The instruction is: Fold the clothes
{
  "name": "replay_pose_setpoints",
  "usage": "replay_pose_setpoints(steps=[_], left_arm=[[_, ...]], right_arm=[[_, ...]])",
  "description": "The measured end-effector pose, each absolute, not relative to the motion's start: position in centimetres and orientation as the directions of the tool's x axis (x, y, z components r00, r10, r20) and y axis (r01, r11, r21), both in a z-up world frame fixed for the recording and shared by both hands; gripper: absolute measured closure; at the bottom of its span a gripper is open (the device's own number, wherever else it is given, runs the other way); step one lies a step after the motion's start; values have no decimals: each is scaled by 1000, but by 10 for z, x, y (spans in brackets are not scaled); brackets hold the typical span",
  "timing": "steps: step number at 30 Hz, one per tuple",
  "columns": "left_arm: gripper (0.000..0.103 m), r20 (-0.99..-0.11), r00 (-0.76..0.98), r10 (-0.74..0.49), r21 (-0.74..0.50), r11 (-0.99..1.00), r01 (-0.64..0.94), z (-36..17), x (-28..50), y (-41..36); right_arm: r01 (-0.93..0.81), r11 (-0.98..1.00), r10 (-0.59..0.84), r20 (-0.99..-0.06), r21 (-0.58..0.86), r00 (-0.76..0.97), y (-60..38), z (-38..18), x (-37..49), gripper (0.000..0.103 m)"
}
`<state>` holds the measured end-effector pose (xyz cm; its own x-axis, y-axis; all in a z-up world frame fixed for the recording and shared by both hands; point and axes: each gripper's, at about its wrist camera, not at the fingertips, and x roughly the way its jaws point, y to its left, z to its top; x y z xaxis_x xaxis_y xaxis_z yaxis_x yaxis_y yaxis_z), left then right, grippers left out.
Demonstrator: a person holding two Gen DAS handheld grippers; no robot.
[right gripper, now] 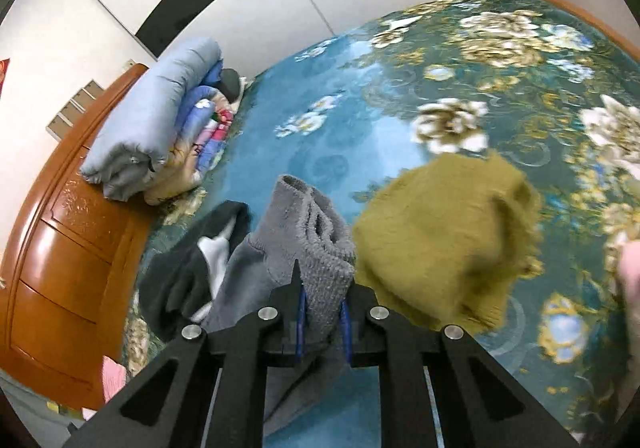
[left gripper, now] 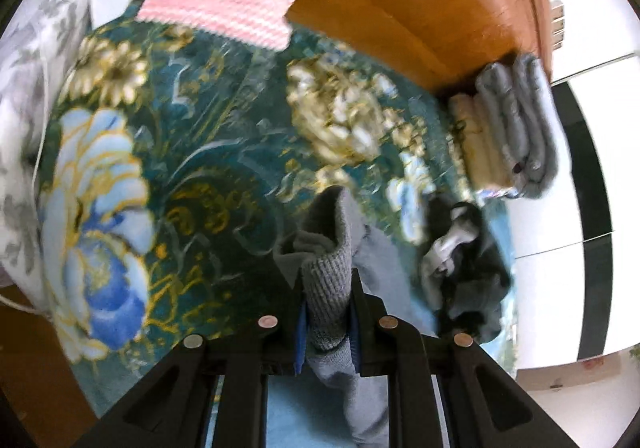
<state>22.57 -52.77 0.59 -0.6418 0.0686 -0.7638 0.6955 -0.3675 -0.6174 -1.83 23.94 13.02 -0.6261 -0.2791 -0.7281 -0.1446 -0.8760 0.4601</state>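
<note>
Grey knit garment (left gripper: 326, 268) hanging over bed (left gripper: 200, 152), above its floral cover. Left tongs (left gripper: 329, 322) clamping its ribbed hem; right tongs (right gripper: 323, 306) pinching another ribbed edge, jaws nearly closed on cloth. Olive sweater (right gripper: 448, 244) lying beside it. Dark clothes (right gripper: 180, 268) bunching nr headboard (right gripper: 60, 248). Folded bedding (right gripper: 148, 120) sitting at headboard corner.

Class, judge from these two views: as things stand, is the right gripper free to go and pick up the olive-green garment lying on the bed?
Probably not yet. The right gripper is shut on the grey knit garment, so its jaws are occupied. The olive-green garment lies uncovered just beside it on the bedspread.
</note>
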Motion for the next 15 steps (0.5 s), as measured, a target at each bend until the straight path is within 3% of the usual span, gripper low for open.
replay_pose_setpoints(steps=[4,7,15], left_arm=[[85,-818,-569,85,-564,-311,764,-28,237,-518],[85,-822,-565,71,-556,-320,768,-27,242,-512],[85,-812,-581,59,-559,-366,744,-11,234,-505]], right_arm=[[-223,-893,-230,-820,392,-524,250,84,0,89],[-227,-898,-223,-835,377,-503,240,72,2,89],[109,-957,-282,-771,270,-570,128,134,2,89]])
